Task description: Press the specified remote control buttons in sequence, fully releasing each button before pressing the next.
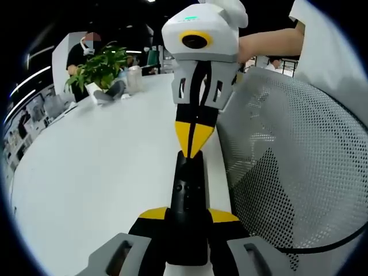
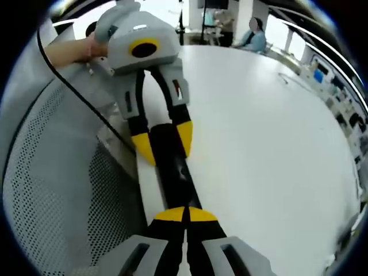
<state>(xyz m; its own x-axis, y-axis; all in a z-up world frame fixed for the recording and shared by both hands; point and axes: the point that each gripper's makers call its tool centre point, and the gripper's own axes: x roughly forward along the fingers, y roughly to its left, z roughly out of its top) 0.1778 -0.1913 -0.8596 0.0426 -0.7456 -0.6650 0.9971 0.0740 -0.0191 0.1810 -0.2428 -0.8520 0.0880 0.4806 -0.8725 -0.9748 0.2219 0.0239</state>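
- Remote control (image 1: 188, 215): long, black, lying along the near edge of the white table (image 1: 98, 172), clamped at one end between the yellow-tipped jaws of the left gripper (image 1: 188, 221), pointing straight ahead from that claw.
- Largest to the right of the left claw: a grey mesh chair back (image 1: 293, 167), hard against the table edge.
- Straight ahead of the left claw: right gripper (image 1: 191, 144), tips together, touching the remote's far end.
- Far left beyond: potted plant (image 1: 100, 66) and a person standing.
- Right gripper view: right gripper (image 2: 185, 215) jaws closed together over the remote control (image 2: 175, 167); left gripper (image 2: 164, 141) ahead, straddling the remote's far end; chair mesh (image 2: 57, 190) left of the claw; seated person far across the table (image 2: 270, 144).
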